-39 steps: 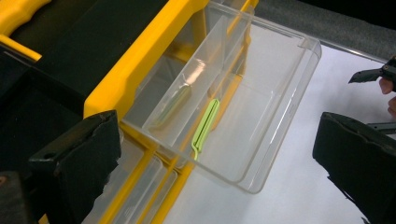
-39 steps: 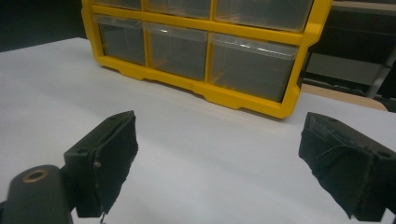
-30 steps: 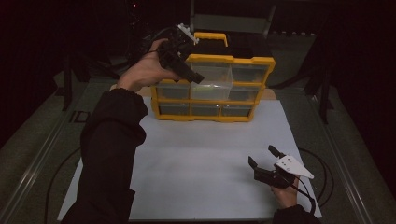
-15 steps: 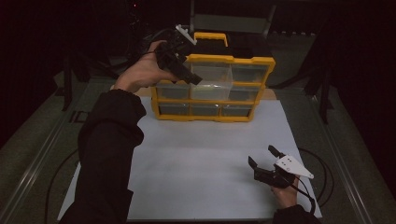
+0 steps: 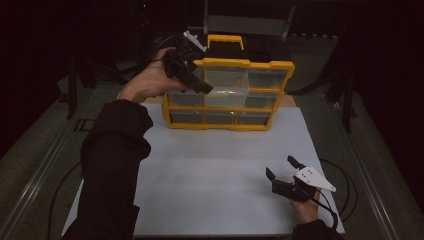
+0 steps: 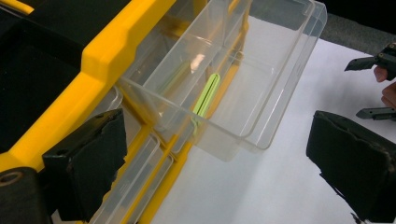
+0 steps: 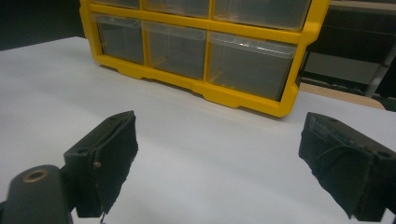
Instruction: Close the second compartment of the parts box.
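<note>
Gaping wide, left gripper (image 6: 215,158) fingers (image 6: 88,163) straddle the clear drawer (image 6: 233,79), untouched.

The left gripper (image 5: 200,86), held over the pulled-out clear drawer (image 5: 227,90) of the yellow organizer (image 5: 220,125), has drawn slightly back toward ten o'clock, and the forearm has shifted with it.

A dim lab or workshop recording bench: a metal-edged counter (image 5: 47,170) covered by a white sheet (image 5: 215,170), a yellow small-parts drawer organizer (image 5: 227,95) on it, cables (image 5: 345,172) trailing, and dark metal stands (image 5: 345,95) all around.
</note>
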